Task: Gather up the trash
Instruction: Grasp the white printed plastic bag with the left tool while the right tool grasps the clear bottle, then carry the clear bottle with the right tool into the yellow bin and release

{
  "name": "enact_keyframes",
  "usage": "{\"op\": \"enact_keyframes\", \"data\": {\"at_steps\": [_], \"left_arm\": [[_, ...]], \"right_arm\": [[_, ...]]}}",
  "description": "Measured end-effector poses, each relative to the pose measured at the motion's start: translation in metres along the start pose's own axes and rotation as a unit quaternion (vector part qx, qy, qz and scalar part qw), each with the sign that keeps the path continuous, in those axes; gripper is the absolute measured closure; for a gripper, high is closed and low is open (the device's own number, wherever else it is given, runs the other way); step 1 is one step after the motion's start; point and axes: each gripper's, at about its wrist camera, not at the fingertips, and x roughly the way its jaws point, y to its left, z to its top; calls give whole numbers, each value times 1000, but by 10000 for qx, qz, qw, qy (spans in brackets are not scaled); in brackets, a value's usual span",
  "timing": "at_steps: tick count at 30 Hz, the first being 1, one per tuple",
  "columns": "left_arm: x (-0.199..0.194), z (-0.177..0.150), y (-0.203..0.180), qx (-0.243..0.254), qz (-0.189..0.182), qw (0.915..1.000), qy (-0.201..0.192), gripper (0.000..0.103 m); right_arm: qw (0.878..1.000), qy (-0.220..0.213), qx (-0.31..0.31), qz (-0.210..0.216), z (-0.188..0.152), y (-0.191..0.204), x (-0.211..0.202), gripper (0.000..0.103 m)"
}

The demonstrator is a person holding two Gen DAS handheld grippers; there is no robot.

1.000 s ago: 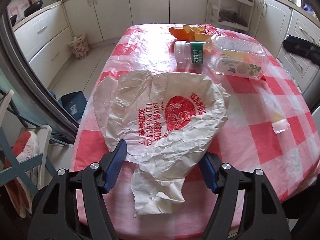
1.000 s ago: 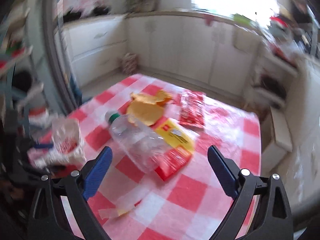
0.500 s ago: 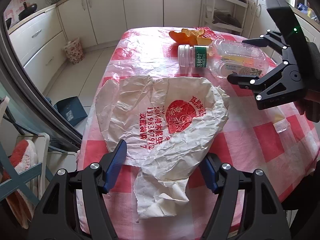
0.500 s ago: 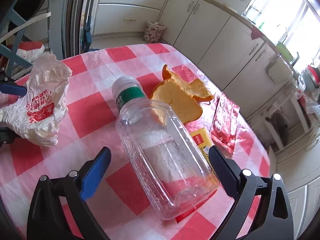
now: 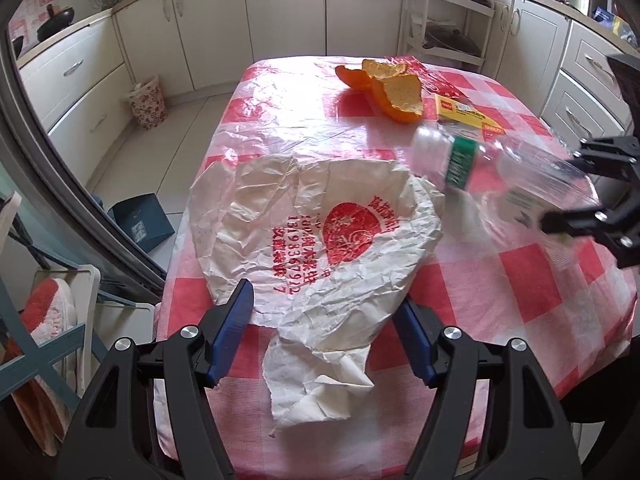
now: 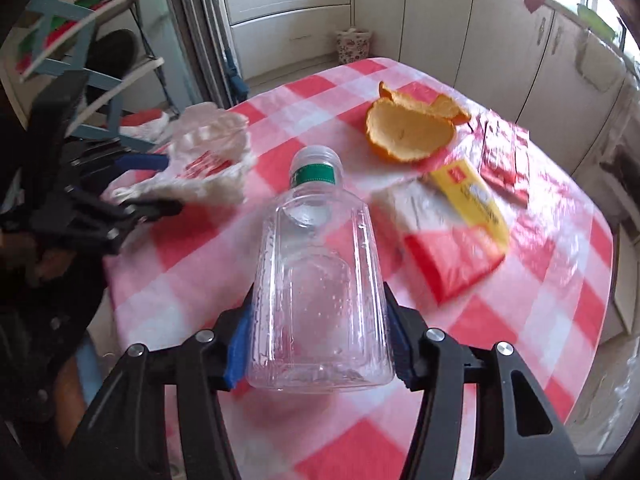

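A crumpled white plastic bag (image 5: 320,232) with red print lies open on the red-checked table (image 5: 520,292). My left gripper (image 5: 324,332) is open, its blue pads either side of the bag's near end. My right gripper (image 6: 318,344) is shut on a clear plastic bottle (image 6: 320,280) with a green label and holds it above the table, its neck pointing towards the bag (image 6: 208,160). The bottle (image 5: 500,168) also shows in the left wrist view at the bag's right edge. Orange peel (image 6: 412,128), a yellow packet (image 6: 468,196) and red wrappers (image 6: 452,260) lie on the table.
Kitchen cabinets (image 5: 280,20) surround the table. A patterned bin (image 5: 148,100) stands on the floor at the far left. A blue box (image 5: 140,224) and a rack with cloths (image 5: 44,320) stand by the table's left side.
My right gripper closed on the bottle, lifted it off the table and carried it towards the bag. My left gripper has stayed open at the bag.
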Motion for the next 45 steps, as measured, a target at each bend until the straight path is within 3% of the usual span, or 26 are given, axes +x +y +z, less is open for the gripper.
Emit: {"op": "enact_keyframes", "data": {"at_steps": [6, 9, 12, 15, 16, 17, 20, 28, 38, 45], "left_arm": [[2, 1, -15, 215, 128, 9997, 72, 37], [4, 2, -18, 237, 214, 9994, 100, 39], [5, 4, -17, 226, 264, 9993, 153, 49], [6, 5, -16, 166, 248, 9994, 196, 64], [6, 5, -16, 142, 231, 9994, 198, 72], [6, 5, -16, 135, 215, 9995, 200, 77], [2, 6, -20, 164, 176, 9996, 167, 87], [-28, 1, -39, 367, -171, 9991, -99, 92], [-60, -3, -82, 795, -574, 9947, -321, 93], [-80, 3, -107, 937, -768, 9915, -464, 92]], "right_arm": [[9995, 189, 233, -23, -31, -6, -16, 47], [9995, 159, 179, -216, -29, -3, -12, 39], [9985, 96, 18, -532, -22, 5, -7, 32], [9978, 54, -10, -659, -20, 6, -3, 33], [9981, 55, 42, -608, -21, 5, -3, 44], [9985, 66, 111, -523, -21, 3, -4, 48], [9984, -81, 279, -488, -23, -2, -13, 48], [9880, -866, 1250, -282, -34, -34, -63, 48], [9764, -1009, 1788, -677, -62, -52, -89, 48], [9602, -1257, 2338, -869, -90, -71, -114, 48]]}}
